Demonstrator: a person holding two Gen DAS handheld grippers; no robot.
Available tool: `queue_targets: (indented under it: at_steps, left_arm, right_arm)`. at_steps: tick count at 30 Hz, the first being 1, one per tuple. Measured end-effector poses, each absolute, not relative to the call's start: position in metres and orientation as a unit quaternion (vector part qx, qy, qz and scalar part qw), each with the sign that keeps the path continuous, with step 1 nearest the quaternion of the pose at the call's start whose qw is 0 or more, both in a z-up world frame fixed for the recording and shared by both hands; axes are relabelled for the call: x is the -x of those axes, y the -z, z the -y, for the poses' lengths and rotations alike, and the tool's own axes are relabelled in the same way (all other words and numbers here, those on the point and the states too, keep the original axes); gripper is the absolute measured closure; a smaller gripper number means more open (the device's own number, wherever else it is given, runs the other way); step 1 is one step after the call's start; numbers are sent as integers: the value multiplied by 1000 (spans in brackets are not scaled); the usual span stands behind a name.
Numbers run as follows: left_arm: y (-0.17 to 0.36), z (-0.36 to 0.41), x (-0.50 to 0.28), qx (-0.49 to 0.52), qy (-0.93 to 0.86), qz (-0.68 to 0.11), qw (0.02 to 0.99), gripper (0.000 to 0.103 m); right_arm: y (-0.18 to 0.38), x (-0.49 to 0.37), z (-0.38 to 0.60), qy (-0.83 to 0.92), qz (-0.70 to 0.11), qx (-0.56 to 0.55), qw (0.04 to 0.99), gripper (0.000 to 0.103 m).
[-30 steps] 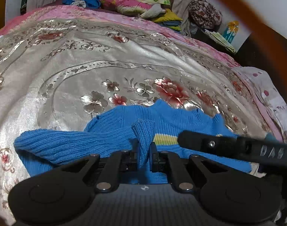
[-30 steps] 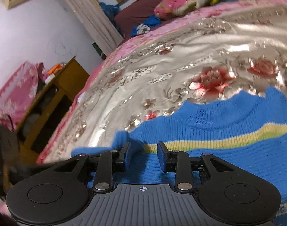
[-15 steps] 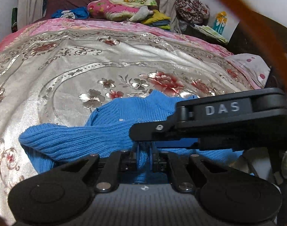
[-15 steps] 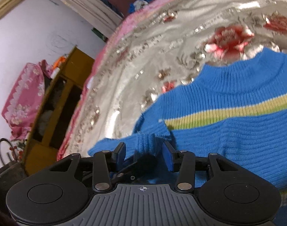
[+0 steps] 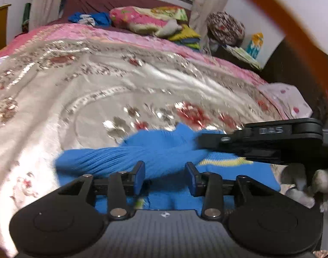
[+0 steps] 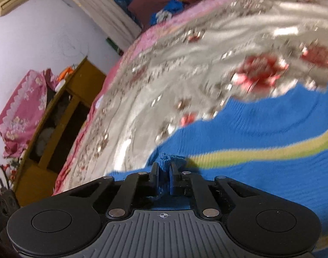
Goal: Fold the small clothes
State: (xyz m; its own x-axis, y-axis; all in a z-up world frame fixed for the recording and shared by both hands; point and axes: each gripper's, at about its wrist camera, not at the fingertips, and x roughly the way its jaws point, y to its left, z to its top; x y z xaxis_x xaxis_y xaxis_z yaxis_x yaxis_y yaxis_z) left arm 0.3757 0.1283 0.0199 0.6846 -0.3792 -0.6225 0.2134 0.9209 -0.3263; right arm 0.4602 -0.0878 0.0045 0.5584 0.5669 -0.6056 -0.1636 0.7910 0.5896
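Observation:
A blue knit sweater (image 5: 164,150) with a yellow stripe lies on the silver floral bedspread (image 5: 99,86). My left gripper (image 5: 165,176) hangs just over its sleeve. Its jaws are opening, and the blue pads stand apart with sleeve cloth loose between them, not pressed. My right gripper (image 5: 201,139) reaches in from the right to the sleeve. In the right wrist view, the right gripper (image 6: 164,171) is shut on a bunched bit of the sleeve's end, with the sweater body (image 6: 260,161) spread to the right.
Pillows and piled clothes (image 5: 146,19) lie at the head of the bed. A cluttered nightstand (image 5: 239,51) stands at the far right. A wooden cabinet (image 6: 56,111) stands beside the bed's left edge. An orange band (image 5: 293,32) crosses the upper right.
The left gripper has let go of the sleeve end and its jaws have spread. The right gripper, open before, moved in and shut on that same sleeve end.

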Motion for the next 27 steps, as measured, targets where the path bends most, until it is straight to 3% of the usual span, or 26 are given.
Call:
queue_targets:
  at_steps: [12, 27]
  left_arm:
    - [-23, -121, -384, 134, 152, -369, 907, 55]
    - [-10, -108, -382, 114, 149, -388, 903, 54]
  right_arm:
    - [-60, -450, 167, -167, -351, -242, 889, 94]
    - [-88, -429, 222, -145, -316, -266, 899, 94]
